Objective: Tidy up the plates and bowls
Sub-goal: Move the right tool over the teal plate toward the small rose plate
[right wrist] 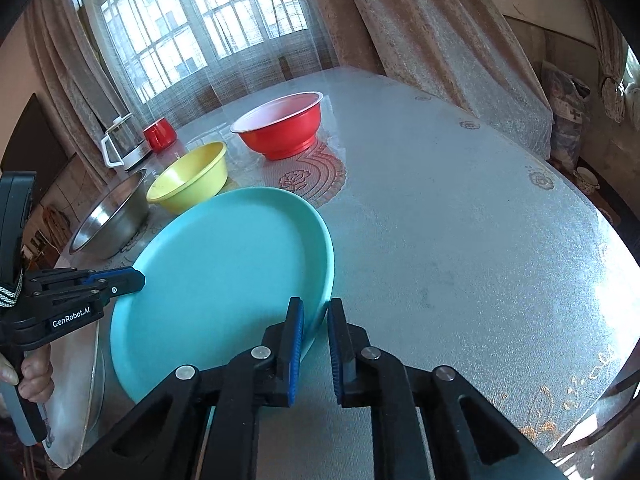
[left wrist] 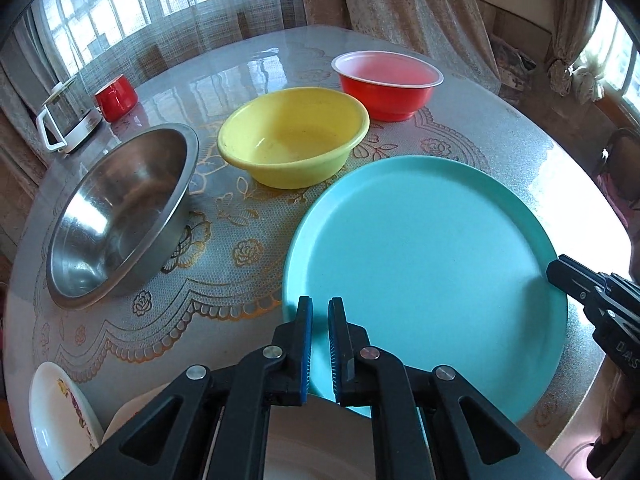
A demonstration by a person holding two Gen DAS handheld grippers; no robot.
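plate point(left wrist: 424, 264): teal, round, matte, raised rim, beside yellow bowl point(left wrist: 294, 136) | we clamp left tongs point(left wrist: 320, 312) and right tongs point(right wrist: 315, 312) onto its rim

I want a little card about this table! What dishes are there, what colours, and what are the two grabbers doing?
big plate: turquoise plate, tilted, near edge lifted
left gripper: shut on the plate's near rim
right gripper: shut on the plate's rim at the other side
bowls: steel bowl, yellow bowl, red bowl, in a row, apart from each other
also there: red mug, glass kettle, white flowered plate
under everything: table with patterned cover
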